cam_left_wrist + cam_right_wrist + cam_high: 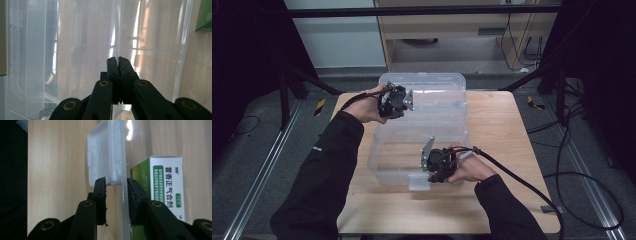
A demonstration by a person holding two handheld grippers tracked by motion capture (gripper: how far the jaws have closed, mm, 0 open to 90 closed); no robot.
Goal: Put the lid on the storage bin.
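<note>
A clear plastic storage box (377,150) stands on the wooden table (512,150), its lid (437,85) raised at the far side. My left gripper (404,105) is at the lid's left part. In the left gripper view its jaws (118,60) are shut on a thin clear edge of the lid (116,30). My right gripper (426,172) is at the box's front wall, by the latch (418,182). In the right gripper view its jaws (116,182) clamp the front wall and the latch flap (107,152). A green and white medicine carton (166,182) lies inside the box.
A corner of a green carton (203,15) shows beyond the clear plastic. Black cables (572,185) trail over the floor at the right. A wooden shelf unit (452,30) stands behind the table. Bare wood lies at the front of the table (412,210).
</note>
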